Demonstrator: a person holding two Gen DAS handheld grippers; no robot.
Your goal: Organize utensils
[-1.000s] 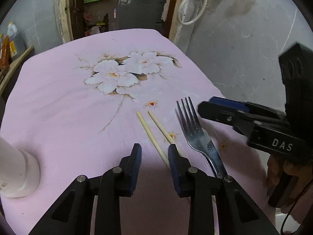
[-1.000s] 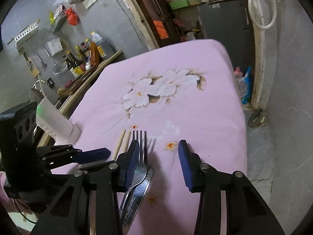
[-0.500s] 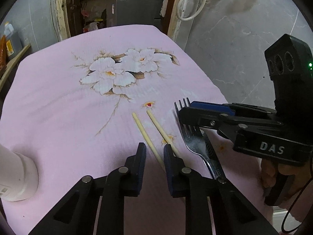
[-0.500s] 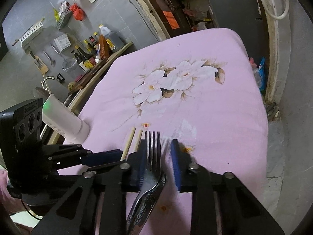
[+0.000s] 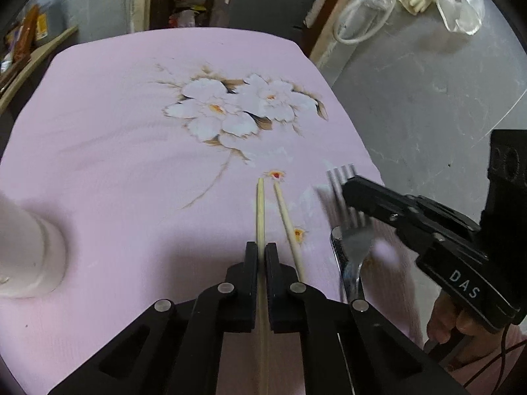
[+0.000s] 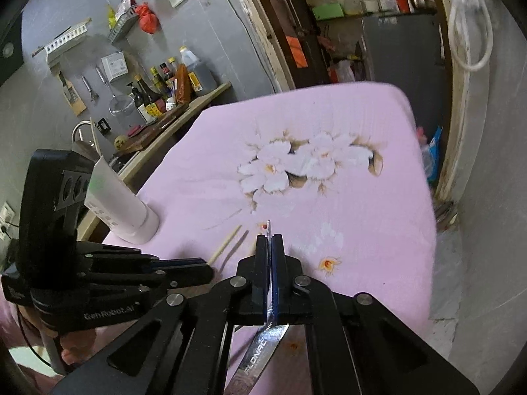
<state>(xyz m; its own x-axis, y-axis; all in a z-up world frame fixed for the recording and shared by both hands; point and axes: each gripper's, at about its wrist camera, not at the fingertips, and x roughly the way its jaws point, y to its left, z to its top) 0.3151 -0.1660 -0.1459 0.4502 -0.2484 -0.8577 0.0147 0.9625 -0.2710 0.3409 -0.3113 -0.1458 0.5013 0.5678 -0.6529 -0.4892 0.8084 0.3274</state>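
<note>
Both angled down, left tool [image 5: 262, 256] clamping chopstick [image 5: 260, 210], right tool [image 6: 270, 247] clamping fork [image 6: 260, 358]

My black left gripper [image 5: 262, 256] and black right gripper [image 6: 270, 250], its pads blue, work over a pink tablecloth [image 5: 115, 164] printed with white flowers and brown leaves; pale wooden chopsticks [image 5: 261, 210], a silver fork [image 5: 354, 247], a white cylinder [image 6: 122, 204]

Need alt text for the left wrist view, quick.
Left tongs shut on one chopstick over the pink floral tablecloth; a second chopstick lies beside it. At right, the right tongs hold a fork.
</note>
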